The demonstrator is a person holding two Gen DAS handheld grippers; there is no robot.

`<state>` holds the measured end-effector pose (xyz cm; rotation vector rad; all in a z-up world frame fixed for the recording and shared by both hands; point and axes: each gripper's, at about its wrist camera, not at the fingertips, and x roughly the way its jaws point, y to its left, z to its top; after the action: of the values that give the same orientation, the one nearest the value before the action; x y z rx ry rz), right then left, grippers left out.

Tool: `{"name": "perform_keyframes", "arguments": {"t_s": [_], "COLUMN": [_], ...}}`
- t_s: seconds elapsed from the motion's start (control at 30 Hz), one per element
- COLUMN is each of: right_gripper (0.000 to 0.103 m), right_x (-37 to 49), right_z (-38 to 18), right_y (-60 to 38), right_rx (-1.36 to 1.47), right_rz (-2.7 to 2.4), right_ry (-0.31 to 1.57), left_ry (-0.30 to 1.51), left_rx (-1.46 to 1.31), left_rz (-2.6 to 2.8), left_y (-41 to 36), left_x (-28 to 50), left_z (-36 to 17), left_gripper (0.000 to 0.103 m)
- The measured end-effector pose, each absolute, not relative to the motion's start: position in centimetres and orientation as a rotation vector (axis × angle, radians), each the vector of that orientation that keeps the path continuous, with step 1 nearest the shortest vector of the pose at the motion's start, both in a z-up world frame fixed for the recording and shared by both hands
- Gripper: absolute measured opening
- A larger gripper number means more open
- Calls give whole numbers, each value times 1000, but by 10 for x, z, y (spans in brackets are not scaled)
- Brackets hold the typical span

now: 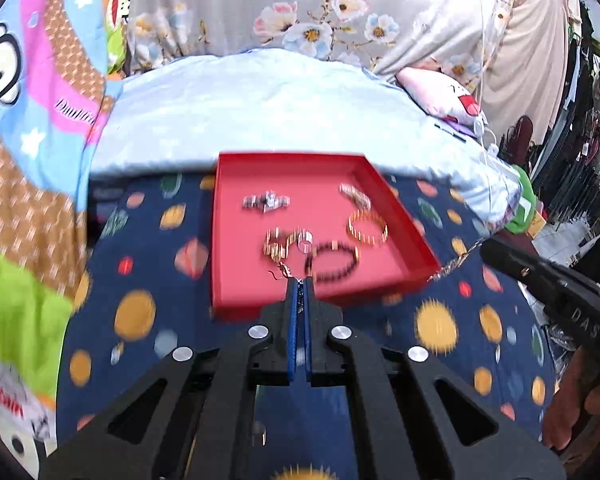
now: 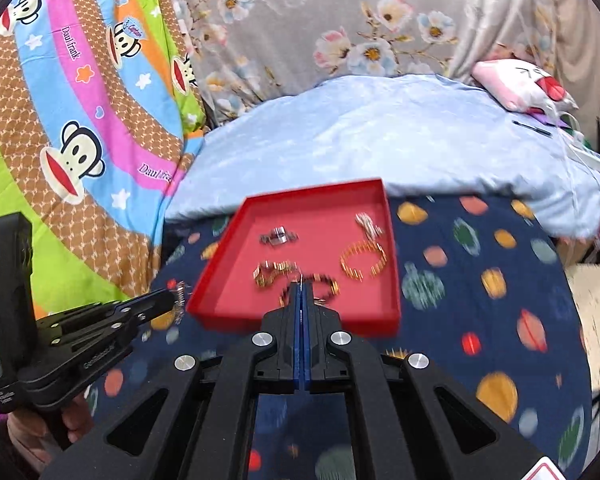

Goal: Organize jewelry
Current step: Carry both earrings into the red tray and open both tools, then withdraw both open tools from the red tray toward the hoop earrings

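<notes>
Left tool [image 1: 300, 280] pinches a thin chain [image 1: 286, 272] over the near edge of the red tray [image 1: 396, 196]. Right tool [image 2: 302, 286] pinches a chain [image 2: 328, 299] there too. Farther in the tray: beaded bracelet [image 1: 334, 260], gold bangle [image 1: 367, 227].

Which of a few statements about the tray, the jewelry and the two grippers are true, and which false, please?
1. The red tray rests on the navy planet-print blanket. True.
2. The tray is empty. False: it holds several pieces, among them a gold bangle and a dark bead bracelet.
3. The left gripper has its jaws wide open. False: they are shut on a thin chain.
4. The right gripper has its jaws shut on a silver chain. True.
</notes>
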<state>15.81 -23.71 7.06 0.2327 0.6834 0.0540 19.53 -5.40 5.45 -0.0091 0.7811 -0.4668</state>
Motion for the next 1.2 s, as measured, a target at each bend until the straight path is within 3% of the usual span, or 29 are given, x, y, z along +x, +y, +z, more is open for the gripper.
{"name": "perform_keyframes", "arguments": {"t_s": [0.37,0.67,0.73,0.8,0.83,1.2], "right_gripper": [0,1,6,11,13,23], "right_x": [286,335,335,331,327,226], "right_z": [38,-1,-2,2,6,53], "right_y": [-245,-242,-242,-243,-246,-253], "right_rx": [267,258,229,210,211,191], "right_rz": [97,116,87,66,58,20], "right_ry": [784,858,837,821,806,706], "left_ry": [813,867,881,884,876,774], "left_rx": [-38,-16,-34,-47,-53,27], "left_rz": [-456,-461,-436,-407,-393,-309], "left_y": [-87,-105,-105,-102,-99,-57], "left_x": [304,351,357,358,357,286], "left_z": [38,9,3,2,4,41], "left_gripper": [1,2,6,32,35,43]}}
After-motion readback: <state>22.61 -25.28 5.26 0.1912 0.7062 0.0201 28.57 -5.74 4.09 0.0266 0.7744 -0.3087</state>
